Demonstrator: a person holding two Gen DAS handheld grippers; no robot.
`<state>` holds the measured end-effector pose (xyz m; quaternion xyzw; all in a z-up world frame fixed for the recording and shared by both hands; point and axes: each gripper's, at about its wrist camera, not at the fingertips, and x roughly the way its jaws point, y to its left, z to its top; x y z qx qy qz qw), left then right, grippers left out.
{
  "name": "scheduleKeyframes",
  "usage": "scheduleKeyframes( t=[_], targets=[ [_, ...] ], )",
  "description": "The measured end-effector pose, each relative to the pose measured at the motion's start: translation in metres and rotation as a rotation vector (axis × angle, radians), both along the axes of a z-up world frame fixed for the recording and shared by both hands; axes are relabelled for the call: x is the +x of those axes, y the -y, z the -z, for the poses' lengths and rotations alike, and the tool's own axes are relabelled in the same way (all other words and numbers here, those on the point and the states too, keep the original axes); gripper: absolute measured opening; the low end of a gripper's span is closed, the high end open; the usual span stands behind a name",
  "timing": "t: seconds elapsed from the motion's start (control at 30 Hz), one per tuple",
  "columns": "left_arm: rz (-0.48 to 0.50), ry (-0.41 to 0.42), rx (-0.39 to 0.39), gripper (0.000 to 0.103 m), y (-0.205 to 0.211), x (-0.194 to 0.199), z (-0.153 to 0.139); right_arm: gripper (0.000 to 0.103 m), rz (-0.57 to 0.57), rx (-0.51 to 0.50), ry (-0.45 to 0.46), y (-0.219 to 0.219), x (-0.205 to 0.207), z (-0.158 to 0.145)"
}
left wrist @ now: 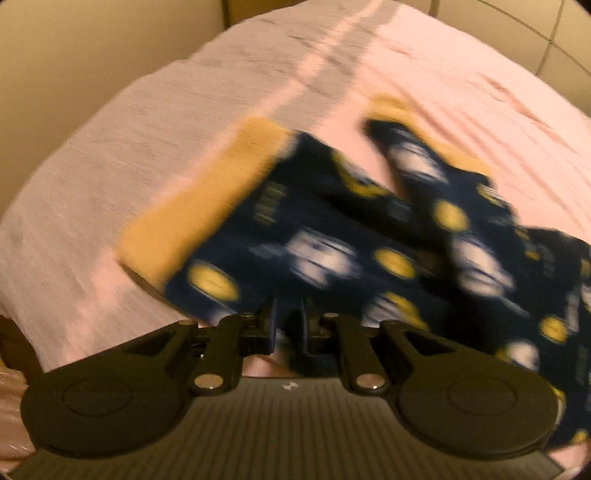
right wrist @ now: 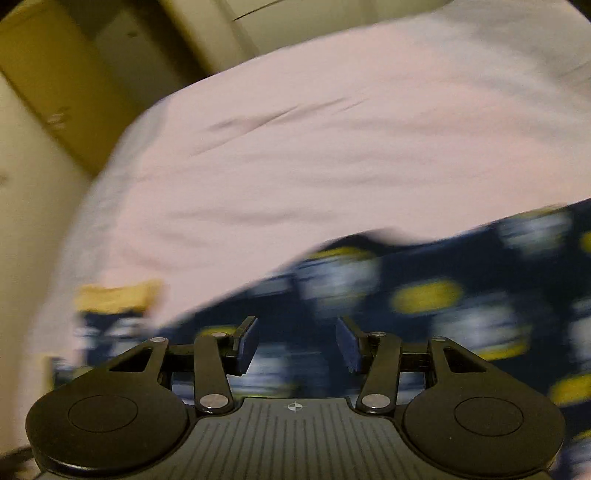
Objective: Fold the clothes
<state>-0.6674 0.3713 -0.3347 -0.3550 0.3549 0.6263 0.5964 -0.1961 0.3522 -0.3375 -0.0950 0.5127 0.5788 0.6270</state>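
A navy garment (left wrist: 332, 236) with yellow and white prints and mustard-yellow cuffs (left wrist: 195, 206) lies on a pale pink bed sheet (left wrist: 147, 140). My left gripper (left wrist: 289, 325) is shut on the garment's near edge, its blue pads close together with dark fabric between them. In the right wrist view the same garment (right wrist: 424, 295) spreads across the lower right, with a yellow cuff (right wrist: 114, 295) at the left. My right gripper (right wrist: 297, 345) hovers over the fabric, open, with nothing between its fingers. Both views are blurred by motion.
The bed's edge curves round at the left (right wrist: 85, 206), with a yellowish wooden cabinet (right wrist: 55, 74) and a beige wall behind it. Tiled wall (left wrist: 535, 29) shows at the upper right beyond the bed. Wide bare sheet lies beyond the garment.
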Motion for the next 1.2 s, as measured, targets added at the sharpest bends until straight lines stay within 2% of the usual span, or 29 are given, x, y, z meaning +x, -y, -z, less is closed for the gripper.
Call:
scheduleKeyframes(
  t=[0.17, 0.23, 0.3, 0.37, 0.47, 0.5, 0.53, 0.57, 0.63, 0.73, 0.87, 0.93, 0.97, 1.0, 1.03, 1.07, 1.13, 1.2],
  targets=[
    [-0.034, 0.088, -0.018, 0.010, -0.028, -0.059, -0.006, 0.050, 0.000, 0.005, -0.314, -0.068, -0.075, 0.042],
    [-0.045, 0.139, -0.026, 0.010, -0.032, -0.077, -0.008, 0.050, 0.034, -0.030, -0.421, -0.092, -0.100, 0.064],
    [-0.056, 0.186, -0.034, 0.010, -0.037, -0.094, -0.010, 0.050, 0.097, -0.064, -0.479, -0.105, -0.112, 0.084],
    [-0.067, 0.198, -0.038, 0.010, -0.038, -0.105, -0.011, 0.050, 0.147, -0.088, -0.511, -0.114, -0.115, 0.098],
    [-0.082, 0.226, -0.042, 0.010, -0.040, -0.120, -0.011, 0.050, 0.151, -0.086, -0.522, -0.130, -0.124, 0.107],
    [-0.089, 0.239, -0.044, 0.010, -0.041, -0.124, -0.010, 0.045, 0.143, -0.081, -0.527, -0.136, -0.127, 0.109],
    [-0.095, 0.250, -0.046, 0.010, -0.041, -0.128, -0.010, 0.029, 0.099, -0.055, -0.536, -0.142, -0.134, 0.105],
    [-0.101, 0.261, -0.048, 0.010, -0.042, -0.132, -0.010, 0.003, 0.058, -0.032, -0.533, -0.148, -0.140, 0.101],
    [-0.119, 0.276, -0.045, 0.010, -0.042, -0.141, -0.012, 0.002, -0.010, 0.041, -0.413, -0.150, -0.159, 0.075],
    [-0.148, 0.293, -0.037, 0.010, -0.040, -0.155, -0.016, 0.002, -0.170, 0.225, -0.295, -0.135, -0.196, 0.026],
    [-0.191, 0.319, -0.030, 0.010, -0.035, -0.174, -0.020, 0.002, -0.575, 0.360, -0.192, -0.102, -0.276, -0.028],
    [-0.209, 0.334, -0.033, 0.010, -0.034, -0.183, -0.021, 0.004, -0.766, 0.302, -0.126, -0.085, -0.317, -0.032],
    [-0.217, 0.343, -0.035, 0.010, -0.033, -0.187, -0.022, 0.015, -0.842, 0.268, -0.077, -0.076, -0.337, -0.031],
    [-0.222, 0.355, -0.038, 0.010, -0.032, -0.190, -0.022, 0.035, -0.883, 0.242, -0.010, -0.067, -0.351, -0.028],
    [-0.224, 0.373, -0.041, 0.010, -0.032, -0.192, -0.022, 0.045, -0.904, 0.221, 0.056, -0.060, -0.360, -0.023],
    [-0.222, 0.398, -0.041, 0.011, -0.031, -0.194, -0.021, 0.049, -0.896, 0.203, 0.092, -0.055, -0.360, -0.019],
    [-0.217, 0.449, -0.041, 0.013, -0.029, -0.196, -0.020, 0.049, -0.805, 0.160, 0.106, -0.048, -0.345, -0.014],
    [-0.207, 0.502, -0.047, 0.014, -0.029, -0.195, -0.017, 0.049, -0.660, 0.104, 0.104, -0.047, -0.315, -0.013]
  ],
)
